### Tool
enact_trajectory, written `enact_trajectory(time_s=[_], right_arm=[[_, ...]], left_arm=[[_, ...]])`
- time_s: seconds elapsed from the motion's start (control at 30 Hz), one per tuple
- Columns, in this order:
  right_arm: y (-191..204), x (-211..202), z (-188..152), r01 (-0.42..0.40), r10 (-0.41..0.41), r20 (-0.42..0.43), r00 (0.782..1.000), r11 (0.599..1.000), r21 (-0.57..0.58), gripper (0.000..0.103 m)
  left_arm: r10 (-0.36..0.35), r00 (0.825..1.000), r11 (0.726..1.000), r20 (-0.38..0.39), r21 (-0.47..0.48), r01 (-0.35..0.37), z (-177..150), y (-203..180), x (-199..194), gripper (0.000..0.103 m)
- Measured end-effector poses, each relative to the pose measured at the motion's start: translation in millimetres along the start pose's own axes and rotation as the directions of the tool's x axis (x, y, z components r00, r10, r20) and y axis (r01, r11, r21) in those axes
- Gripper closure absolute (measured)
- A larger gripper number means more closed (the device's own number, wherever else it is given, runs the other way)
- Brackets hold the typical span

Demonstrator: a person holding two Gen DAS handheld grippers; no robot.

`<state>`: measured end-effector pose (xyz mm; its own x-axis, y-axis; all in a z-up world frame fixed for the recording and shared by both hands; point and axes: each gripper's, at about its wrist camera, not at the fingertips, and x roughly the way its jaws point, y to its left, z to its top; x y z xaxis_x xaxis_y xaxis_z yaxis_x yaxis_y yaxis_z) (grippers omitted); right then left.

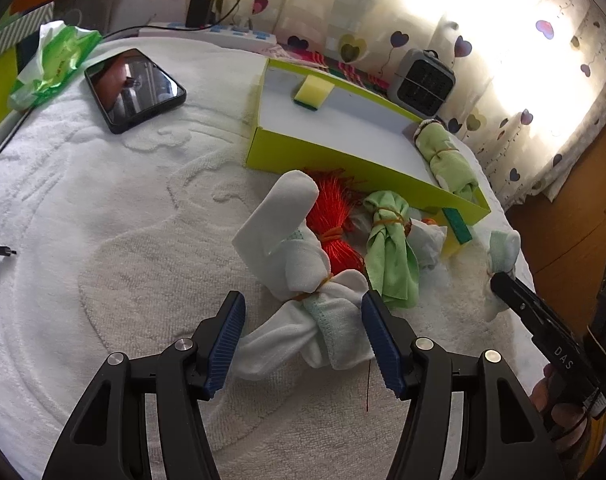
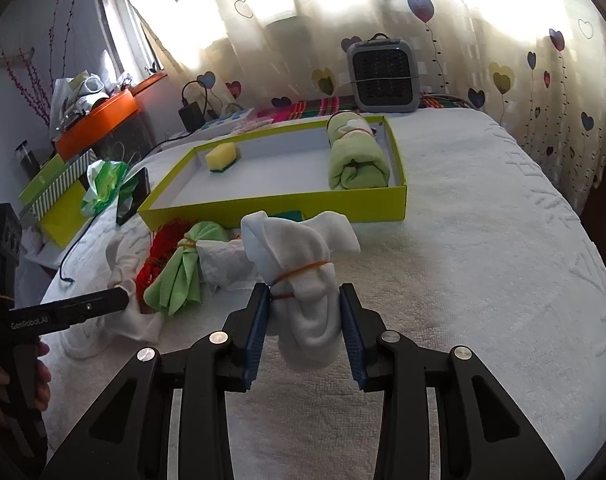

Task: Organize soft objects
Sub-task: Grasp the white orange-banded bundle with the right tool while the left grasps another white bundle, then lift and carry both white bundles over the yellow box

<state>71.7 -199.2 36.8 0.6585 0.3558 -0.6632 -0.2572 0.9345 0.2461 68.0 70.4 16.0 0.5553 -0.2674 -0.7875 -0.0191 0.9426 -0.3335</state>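
Right tongs [image 2: 305, 330] pinch white sock bundle [image 2: 303, 272], standing upright.

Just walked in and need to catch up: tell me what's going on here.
A person with a gripper in each hand is sorting tied cloth bundles into a green box. The right gripper is clamped on a white bundle. The left gripper is open around another white bundle. A green bundle and sponge are already boxed.
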Motion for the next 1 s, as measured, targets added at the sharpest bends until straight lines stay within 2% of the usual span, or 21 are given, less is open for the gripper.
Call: enact_trajectory(time_s=[0.3, 0.33, 0.4, 0.57, 1.0], right_arm=[[-7.4, -4.1, -3.0, -0.008, 0.008, 0.009, 1.000, 0.999, 0.034, 0.066], [-7.0, -4.3, -3.5, -0.010, 0.010, 0.010, 1.000, 0.999, 0.033, 0.066], [-7.4, -4.2, -4.2, -0.015, 0.015, 0.009, 1.000, 0.999, 0.032, 0.066], [-7.8, -3.9, -4.9, -0.015, 0.015, 0.008, 1.000, 0.999, 0.032, 0.066], [-8.0, -6.7, -6.4, -0.017, 0.016, 0.012, 1.000, 0.999, 0.032, 0.066]], left_arm=[[0.022, 1.000, 1.000, 0.018, 0.008, -0.022, 1.6, -3.2, 4.6, 0.045], [0.021, 1.000, 1.000, 0.020, 0.008, -0.021, 1.5, -2.7, 4.5, 0.047], [-0.008, 1.000, 1.000, 0.023, -0.005, 0.008, 1.5, 0.3, 3.4, 0.058], [-0.035, 0.999, 0.999, 0.020, -0.011, 0.035, -0.1, 2.4, 0.9, 0.066], [0.013, 0.999, 1.000, 0.041, 0.008, -0.014, -1.5, 17.2, -22.1, 0.067]])
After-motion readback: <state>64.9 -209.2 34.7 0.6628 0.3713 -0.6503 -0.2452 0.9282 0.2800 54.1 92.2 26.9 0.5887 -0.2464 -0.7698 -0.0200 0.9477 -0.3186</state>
